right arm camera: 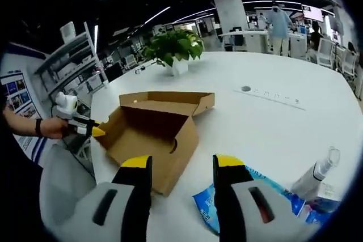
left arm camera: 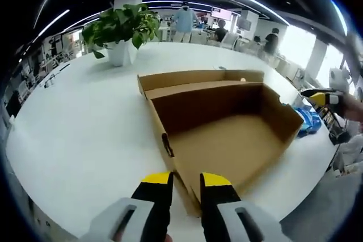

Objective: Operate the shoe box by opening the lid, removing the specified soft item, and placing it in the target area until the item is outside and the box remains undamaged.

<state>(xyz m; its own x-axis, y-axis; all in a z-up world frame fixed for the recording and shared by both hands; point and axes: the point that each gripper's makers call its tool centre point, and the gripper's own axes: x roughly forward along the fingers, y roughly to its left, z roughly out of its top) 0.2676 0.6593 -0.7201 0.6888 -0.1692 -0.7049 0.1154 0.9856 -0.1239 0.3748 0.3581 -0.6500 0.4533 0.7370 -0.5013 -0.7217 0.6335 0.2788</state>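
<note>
Cardboard shoe box sat open and seemingly empty on the white table, lid folded back. Both the left gripper and right gripper had jaws parted, holding nothing. A blue soft packet lay just beside the box; best kept clear of its walls

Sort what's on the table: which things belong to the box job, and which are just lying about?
Job:
box, open and empty
blue packet, outside the box, beside it
left gripper
right gripper

Lying about:
plant
spray bottle
</note>
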